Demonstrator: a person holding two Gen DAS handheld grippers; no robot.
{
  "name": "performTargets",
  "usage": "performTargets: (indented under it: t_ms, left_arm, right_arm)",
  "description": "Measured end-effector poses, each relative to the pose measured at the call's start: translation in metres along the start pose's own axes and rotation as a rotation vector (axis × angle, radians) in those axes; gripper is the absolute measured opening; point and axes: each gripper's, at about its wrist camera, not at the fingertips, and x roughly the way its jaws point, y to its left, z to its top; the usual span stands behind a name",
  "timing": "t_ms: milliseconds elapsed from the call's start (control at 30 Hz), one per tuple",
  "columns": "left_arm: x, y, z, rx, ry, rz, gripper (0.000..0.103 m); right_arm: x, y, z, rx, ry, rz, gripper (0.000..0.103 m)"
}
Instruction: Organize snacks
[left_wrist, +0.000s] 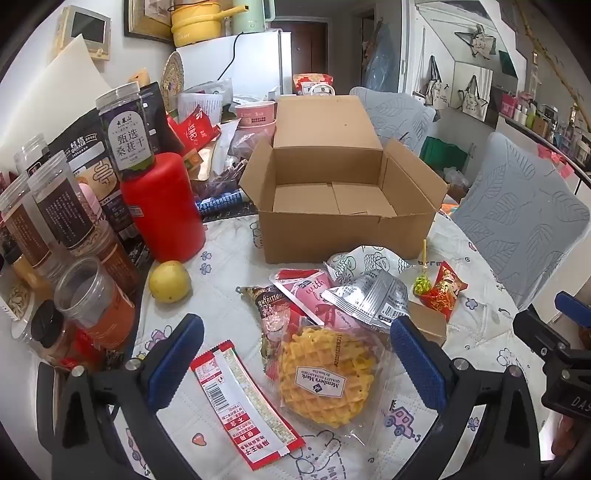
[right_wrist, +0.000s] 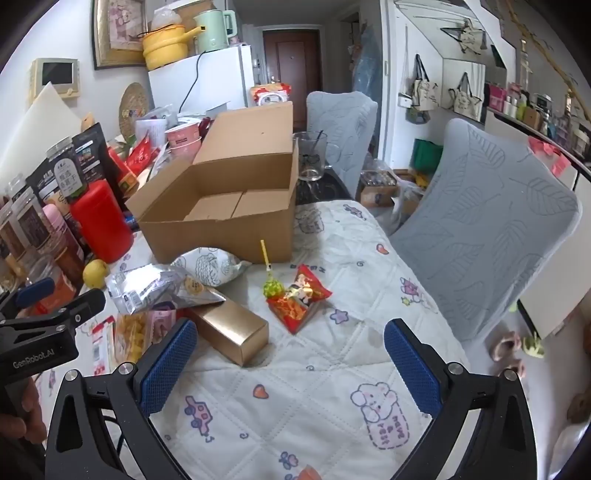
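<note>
Snack packets (left_wrist: 325, 295) before open cardboard box (left_wrist: 343, 206), red bottle (left_wrist: 162, 206) left

Even, soft daylight, faint shadows, sharp focus throughout, with strong fisheye bending and black corner vignetting.

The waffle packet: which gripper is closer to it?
Left. The left gripper is open right over the waffle packet; the right gripper hovers open over bare tablecloth, off to its right.

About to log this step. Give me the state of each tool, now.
Left tool: open, holding nothing, above the waffle packet.
Right tool: open, holding nothing, over the tablecloth.
</note>
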Motion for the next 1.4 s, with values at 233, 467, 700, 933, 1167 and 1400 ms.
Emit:
performTargets:
  t_ms: [233, 467, 700, 933, 1167, 1400]
  left_arm:
    - [-0.003, -0.003, 0.001, 0.003, -0.006, -0.033, 0.103]
    - [-0.005, -0.001, 0.001, 0.001, -0.002, -0.045, 0.103]
    - [-0.007, -0.003, 0.001, 0.003, -0.002, -0.057, 0.103]
    - [-0.010, -0.004, 0.001, -0.001, -0.009, -0.062, 0.103]
    - [-0.014, -0.005, 0.002, -0.005, -0.015, -0.072, 0.103]
    - [-0.013, -0.005, 0.004, -0.014, -0.012, -0.080, 0.103]
  right_arm:
    - [0.000, 0.001, 0.000, 0.001, -0.001, -0.002, 0.103]
    - [0.002, 0.002, 0.000, 0.001, -0.001, 0.002, 0.103]
    - [0.001, -0.004, 0.002, 0.002, 0.001, 0.004, 0.103]
    - [0.004, -0.001, -0.001, 0.006, 0.000, 0.011, 0.103]
    - [0.003, -0.006, 0.002, 0.011, 0.005, 0.028, 0.103]
    - [0.004, -0.005, 0.002, 0.011, 0.001, 0.039, 0.103]
